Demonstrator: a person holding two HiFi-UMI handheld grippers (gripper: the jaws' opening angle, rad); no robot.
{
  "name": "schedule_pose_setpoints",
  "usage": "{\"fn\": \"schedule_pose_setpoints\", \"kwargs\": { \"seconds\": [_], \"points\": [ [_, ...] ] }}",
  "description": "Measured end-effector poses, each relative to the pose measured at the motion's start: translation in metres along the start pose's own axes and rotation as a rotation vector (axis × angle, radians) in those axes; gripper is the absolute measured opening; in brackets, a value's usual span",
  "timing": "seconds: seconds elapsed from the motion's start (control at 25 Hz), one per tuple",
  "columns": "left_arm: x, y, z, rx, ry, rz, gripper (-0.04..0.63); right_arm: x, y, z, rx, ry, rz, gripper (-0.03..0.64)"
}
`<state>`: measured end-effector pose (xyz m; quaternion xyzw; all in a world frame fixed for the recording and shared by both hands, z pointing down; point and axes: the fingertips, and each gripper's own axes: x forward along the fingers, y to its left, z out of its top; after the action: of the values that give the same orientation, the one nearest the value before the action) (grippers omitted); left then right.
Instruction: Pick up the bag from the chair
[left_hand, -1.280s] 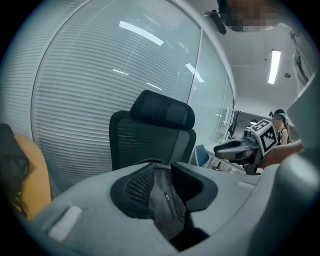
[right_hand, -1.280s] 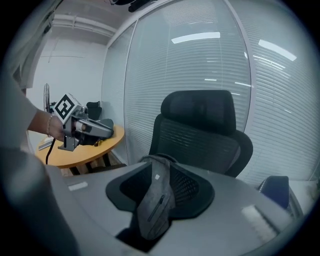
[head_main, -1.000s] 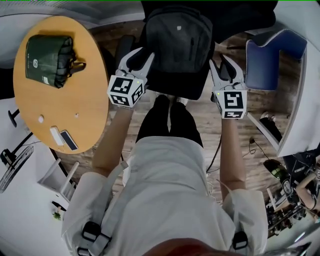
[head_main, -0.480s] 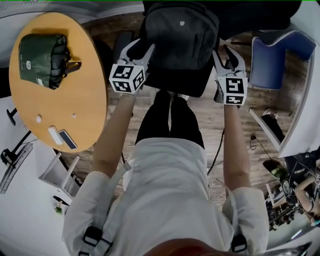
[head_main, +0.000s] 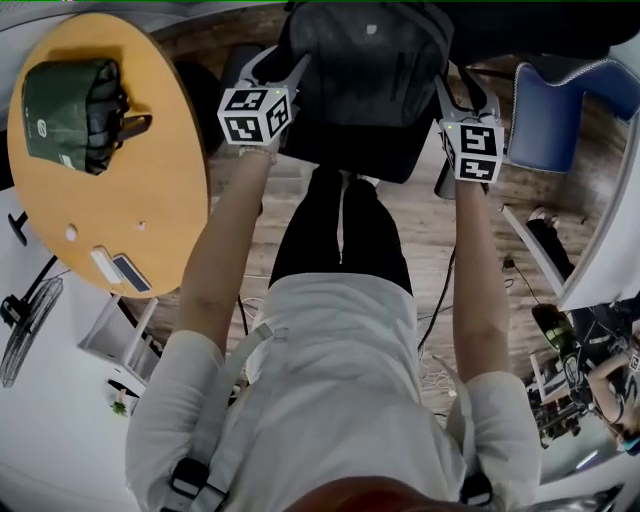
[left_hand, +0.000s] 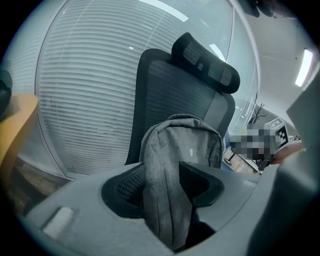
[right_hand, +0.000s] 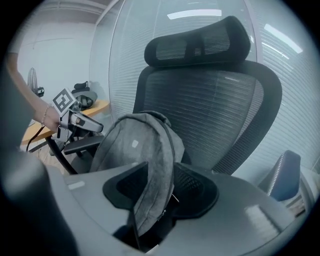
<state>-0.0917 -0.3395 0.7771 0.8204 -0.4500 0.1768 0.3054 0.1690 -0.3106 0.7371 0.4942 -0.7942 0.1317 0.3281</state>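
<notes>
The round wooden table (head_main: 160, 200) fills the head view's 10 o'clock. The black office chair (head_main: 350, 150) stands at 12 o'clock, and a blue chair (head_main: 555, 110) at 2 o'clock. Only the gripper views show the office chair's mesh back and headrest (left_hand: 165, 85) and the window blinds (left_hand: 85, 100) behind it; only the head view shows the tabletop.

The grey backpack (head_main: 365, 55) stands upright on the office chair's seat, leaning on the backrest. The left gripper (head_main: 280, 65) is at the backpack's 9 o'clock side and the right gripper (head_main: 462, 90) at its 3 o'clock side.

Both pairs of jaws have just been opening and stand wide apart. In the left gripper view the backpack's side edge (left_hand: 175, 150) shows in the gap of the jaws; the right gripper view shows the opposite edge (right_hand: 135, 145) likewise. No pad visibly presses on the fabric.

A green bag (head_main: 65, 110) lies on the table at its 11 o'clock; its contents cannot be told. A phone (head_main: 132, 272) lies at the table's 6 o'clock edge.
</notes>
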Motion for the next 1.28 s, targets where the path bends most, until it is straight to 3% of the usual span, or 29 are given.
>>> {"fn": "schedule_pose_setpoints", "kwargs": {
  "seconds": [0.52, 0.72, 0.92, 1.28],
  "points": [
    [0.05, 0.024, -0.021, -0.058, 0.055, 0.006, 0.236, 0.053, -0.01, -0.026, 0.036, 0.053, -0.013, 0.155],
    [0.053, 0.021, -0.019, -0.042, 0.042, 0.025, 0.155, 0.059, -0.011, -0.027, 0.042, 0.055, -0.036, 0.088],
    [0.045, 0.014, -0.021, -0.03, 0.038, 0.017, 0.098, 0.054, -0.007, -0.028, 0.039, 0.078, -0.023, 0.065],
    [0.019, -0.006, -0.018, -0.053, 0.012, -0.014, 0.063, 0.024, 0.001, -0.024, 0.079, 0.081, -0.014, 0.049]
  ]
}}
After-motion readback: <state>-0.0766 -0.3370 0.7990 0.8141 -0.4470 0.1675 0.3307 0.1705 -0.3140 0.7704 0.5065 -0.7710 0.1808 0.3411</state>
